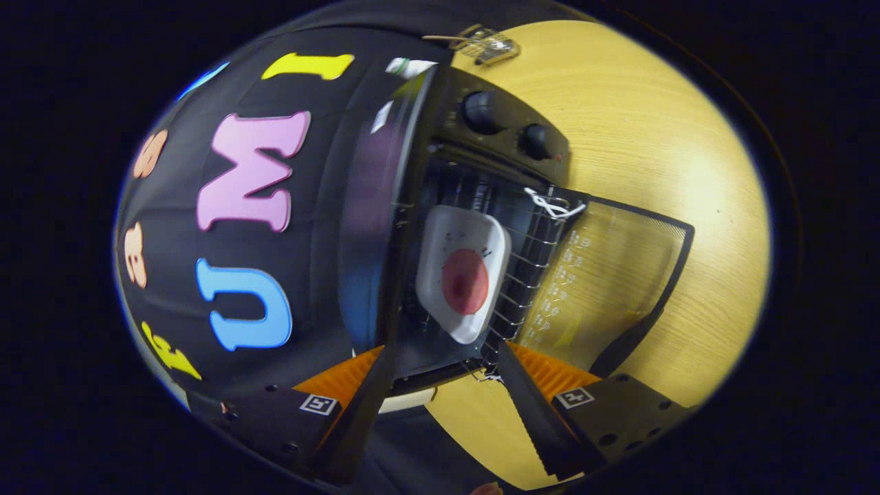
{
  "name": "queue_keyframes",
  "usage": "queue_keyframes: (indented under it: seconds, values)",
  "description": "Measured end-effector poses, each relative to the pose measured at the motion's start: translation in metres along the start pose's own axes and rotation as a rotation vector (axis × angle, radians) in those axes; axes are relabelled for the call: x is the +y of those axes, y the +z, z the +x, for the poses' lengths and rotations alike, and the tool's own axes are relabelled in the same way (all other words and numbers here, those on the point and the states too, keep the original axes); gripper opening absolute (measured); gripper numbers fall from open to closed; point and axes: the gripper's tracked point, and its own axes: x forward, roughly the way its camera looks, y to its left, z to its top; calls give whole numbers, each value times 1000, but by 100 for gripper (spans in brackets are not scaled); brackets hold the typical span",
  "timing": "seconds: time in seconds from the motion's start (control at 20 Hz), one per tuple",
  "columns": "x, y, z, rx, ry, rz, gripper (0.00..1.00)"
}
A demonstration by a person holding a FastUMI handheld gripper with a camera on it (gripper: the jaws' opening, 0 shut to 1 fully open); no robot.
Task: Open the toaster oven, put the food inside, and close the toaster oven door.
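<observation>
Currently, the camera is rolled, so the toaster oven [440, 240] appears turned on its side in the centre of the frame, with its two control knobs [505, 127] toward the upper centre. The oven door [605, 275] is fully open and lies flat toward the right of the frame, over the wooden surface [674, 137]. A white string loop [550, 203] is attached at the upper edge of the door, near the knobs.

Food position: a white square plate [460, 271] carrying a round reddish food item [465, 280] rests on the wire rack [522, 275] inside the oven cavity, at the centre of the frame. The plate sits beyond the gripper fingers, not touching them.

Gripper status: the gripper [443, 385] is released. Its two fingers stand spread apart at the bottom of the frame with nothing between them; the lower edge of the oven lies just ahead of the tips.

Task progress, judged from this arrangement:
1. Open the oven: complete.
2. Place the food inside: complete, as the plate rests on the rack and the gripper is clear of it.
3. Close the door: not yet done.

The remaining step calls for engaging the far edge of the door, or the string loop, and swinging the door up against the oven front.

A small wire object [485, 42] lies on the surface at the top of the frame; its identity cannot be determined.
</observation>
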Motion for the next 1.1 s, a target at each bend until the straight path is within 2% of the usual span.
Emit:
queue_keyframes:
  seconds: [0.1,0.2,0.5,0.7,0.9,1.1]
  values:
    - [13,-6,-21,24,61,-178,99]
    - [17,-13,-40,42,100,-296,98]
    - [1,-15,-72,32,122,-521,99]
    - [-7,-21,-88,5,126,-812,98]
    - [-29,-36,-97,9,84,-1092,98]
    - [-65,-49,-97,63,-10,-1181,99]
